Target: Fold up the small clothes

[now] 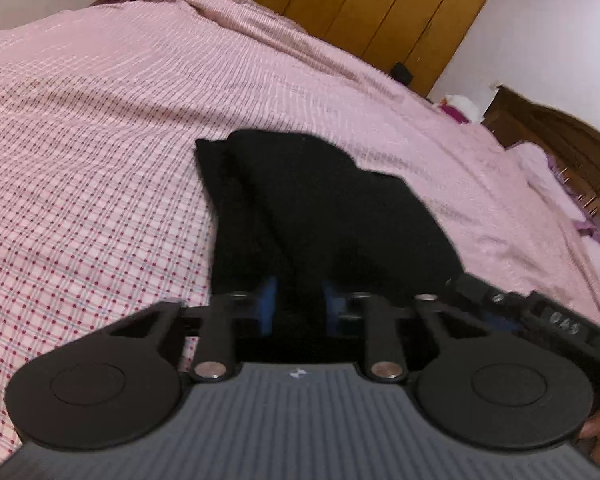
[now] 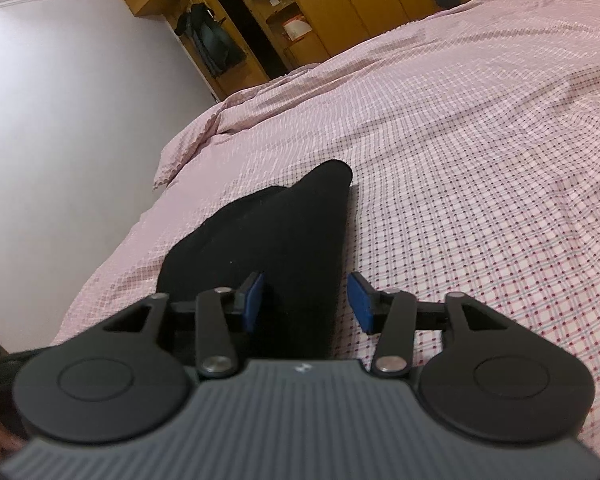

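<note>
Lying on the pink checked bedspread (image 1: 100, 160), the black garment (image 1: 312, 208) sits near the bed's near edge, bunched into loose, overlapping folds rather than flat. In the left wrist view the left gripper (image 1: 300, 304) is down at the cloth's near end: black fabric fills the narrow gap between its two blue pads (image 1: 269, 300), and both pads press against it, so this gripper is clenched on the garment. To its right in that view, part of the other tool's black frame reaches in beside the cloth. In the right wrist view the right gripper (image 2: 306, 300) is spread wide, released, with its fingers astride the near end of the same black garment (image 2: 268, 240); the left pad (image 2: 254, 300) lies against or just over the fabric, while the right pad stands apart from it above bare bedspread (image 2: 480, 160). From here the cloth tapers away from the camera to a rounded tip pointing toward the far side of the bed. Beyond the bed's far edge stands a wooden wardrobe (image 2: 340, 0) with an open section where dark clothes hang, against a pale wall (image 2: 60, 100). A dark wooden headboard (image 1: 560, 140) shows at the bed's right end in the left wrist view.
</note>
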The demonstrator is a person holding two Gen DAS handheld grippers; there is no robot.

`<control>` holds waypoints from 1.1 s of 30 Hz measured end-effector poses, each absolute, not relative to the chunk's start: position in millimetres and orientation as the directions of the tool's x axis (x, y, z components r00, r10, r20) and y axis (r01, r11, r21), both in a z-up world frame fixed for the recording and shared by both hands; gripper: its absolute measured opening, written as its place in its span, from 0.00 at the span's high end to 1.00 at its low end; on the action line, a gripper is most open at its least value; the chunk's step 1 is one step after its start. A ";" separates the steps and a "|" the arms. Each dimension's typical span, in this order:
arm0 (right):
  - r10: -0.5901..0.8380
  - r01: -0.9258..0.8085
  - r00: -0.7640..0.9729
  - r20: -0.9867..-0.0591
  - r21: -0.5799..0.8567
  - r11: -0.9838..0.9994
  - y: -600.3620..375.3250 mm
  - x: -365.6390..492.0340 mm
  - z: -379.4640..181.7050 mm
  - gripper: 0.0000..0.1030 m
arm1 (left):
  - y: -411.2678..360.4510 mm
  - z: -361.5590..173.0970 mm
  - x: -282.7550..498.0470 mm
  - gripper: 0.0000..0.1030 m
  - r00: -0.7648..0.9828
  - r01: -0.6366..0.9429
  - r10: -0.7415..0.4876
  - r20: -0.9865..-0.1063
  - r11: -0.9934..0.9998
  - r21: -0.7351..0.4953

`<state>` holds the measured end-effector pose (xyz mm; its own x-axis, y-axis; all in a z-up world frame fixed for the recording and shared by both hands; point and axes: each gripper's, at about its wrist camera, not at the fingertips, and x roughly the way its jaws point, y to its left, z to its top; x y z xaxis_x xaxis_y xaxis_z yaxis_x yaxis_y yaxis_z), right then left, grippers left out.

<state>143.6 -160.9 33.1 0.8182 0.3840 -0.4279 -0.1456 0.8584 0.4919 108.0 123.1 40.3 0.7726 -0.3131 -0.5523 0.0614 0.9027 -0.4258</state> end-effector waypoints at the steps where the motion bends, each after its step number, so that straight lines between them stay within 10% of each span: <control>1: 0.390 -0.148 0.815 -0.428 0.497 0.855 -160.2 145.3 32.6 0.50 | 124.2 44.2 104.9 0.85 0.784 0.060 -0.307 -0.539 0.902 -0.427; 22: 0.415 -0.223 0.782 -0.465 0.414 0.883 -137.5 144.4 37.9 0.48 | 148.9 67.8 100.2 0.92 0.827 -0.031 -0.140 -0.544 0.956 -0.292; 25: 0.414 -0.224 0.792 -0.450 0.416 0.881 -140.1 142.6 42.4 0.48 | 143.2 75.5 112.8 0.78 0.821 -0.013 -0.162 -0.547 0.953 -0.302; 29: 0.385 -0.203 0.817 -0.429 0.412 0.888 -144.6 146.7 48.1 0.40 | 136.5 80.2 130.9 0.31 0.813 -0.018 -0.179 -0.553 0.943 -0.333; 33: 0.381 -0.194 0.818 -0.431 0.418 0.888 -147.5 166.2 49.9 0.39 | 125.1 79.9 160.8 0.25 0.803 -0.004 -0.178 -0.568 0.953 -0.304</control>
<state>166.2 -147.5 49.9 0.8180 0.3811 -0.4308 -0.1937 0.8878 0.4176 160.8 125.1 79.9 0.8035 -0.1782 -0.5680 -0.0035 0.9527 -0.3039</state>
